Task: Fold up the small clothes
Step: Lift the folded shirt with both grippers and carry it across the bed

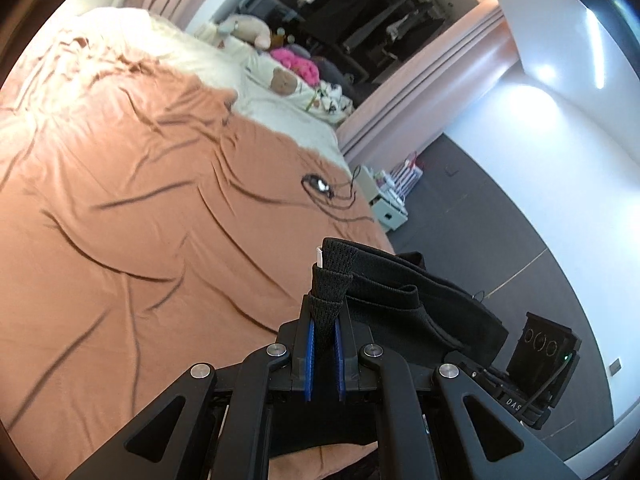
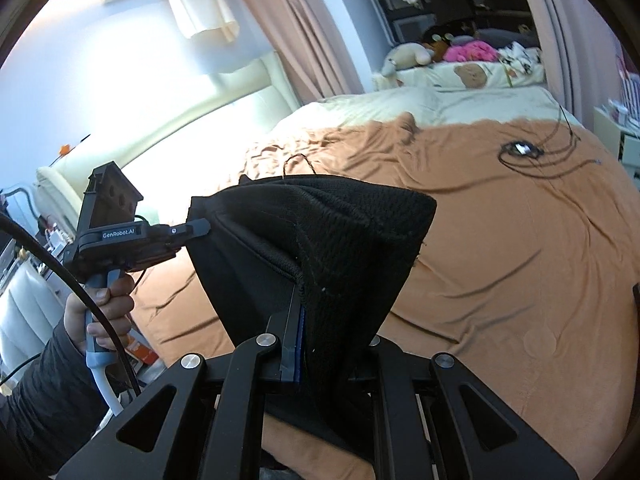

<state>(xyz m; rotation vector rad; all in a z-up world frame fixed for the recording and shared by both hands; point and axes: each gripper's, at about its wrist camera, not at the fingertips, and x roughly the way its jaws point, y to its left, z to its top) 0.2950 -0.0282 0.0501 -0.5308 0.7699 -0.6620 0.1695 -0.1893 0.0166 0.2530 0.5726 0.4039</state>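
Note:
A small black knit garment [image 2: 320, 248] hangs stretched in the air between both grippers, above the orange bedspread [image 2: 500, 248]. My left gripper [image 1: 325, 312] is shut on one corner of the garment [image 1: 404, 304], with fabric pinched between its blue pads. It also shows in the right wrist view [image 2: 200, 227], held by a hand at the left. My right gripper [image 2: 304, 300] is shut on the other corner, and the cloth drapes over and hides its fingers. The right gripper shows in the left wrist view [image 1: 536, 364] at the lower right.
The bed's orange cover [image 1: 140, 200] is wrinkled, with a cream sheet [image 1: 280, 96] and soft toys [image 2: 440, 52] at the far end. A black cable [image 2: 532, 156] lies on the cover. A white side shelf [image 1: 388, 196] stands by the bed, over dark floor [image 1: 480, 220].

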